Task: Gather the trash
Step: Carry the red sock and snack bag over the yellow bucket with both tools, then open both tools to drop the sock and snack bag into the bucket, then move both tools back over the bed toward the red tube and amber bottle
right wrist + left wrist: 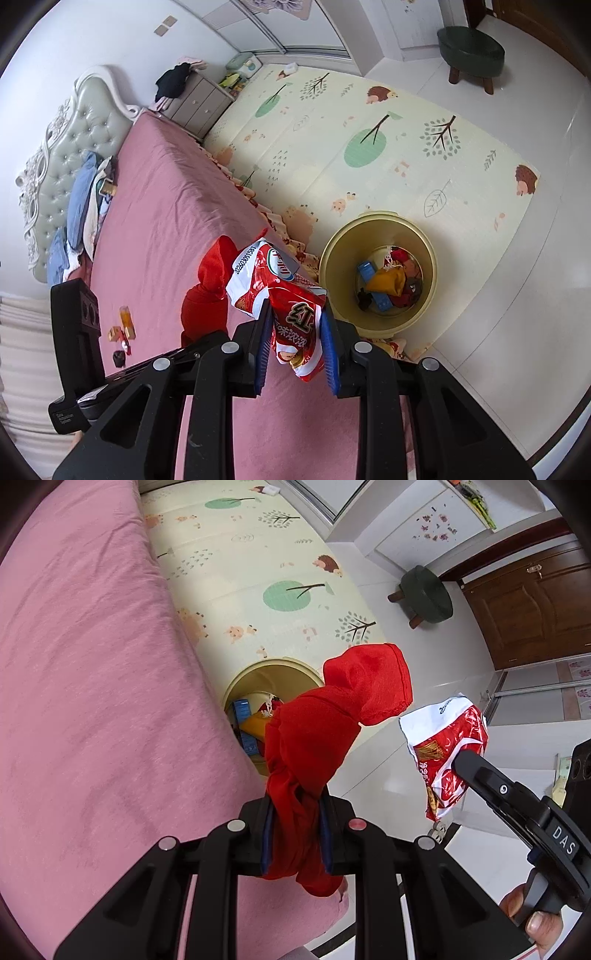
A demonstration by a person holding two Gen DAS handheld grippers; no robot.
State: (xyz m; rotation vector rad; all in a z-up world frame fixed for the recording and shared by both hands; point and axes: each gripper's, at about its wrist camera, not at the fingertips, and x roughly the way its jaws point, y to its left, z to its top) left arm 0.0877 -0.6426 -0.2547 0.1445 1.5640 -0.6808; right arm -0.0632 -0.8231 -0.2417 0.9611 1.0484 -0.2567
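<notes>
Left tool (297, 825) clamps red cloth (332, 716) | right tool (295, 347) clamps snack wrapper (280, 295) | both above bed edge (166, 206) | centre each over yellow bin (376, 273) before you release.

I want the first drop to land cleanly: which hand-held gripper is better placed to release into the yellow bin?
Probably the left hand-held gripper: its red cloth already overlaps the yellow bin in its view. The right hand-held gripper holds the snack wrapper above the bed edge, beside the bin.
</notes>
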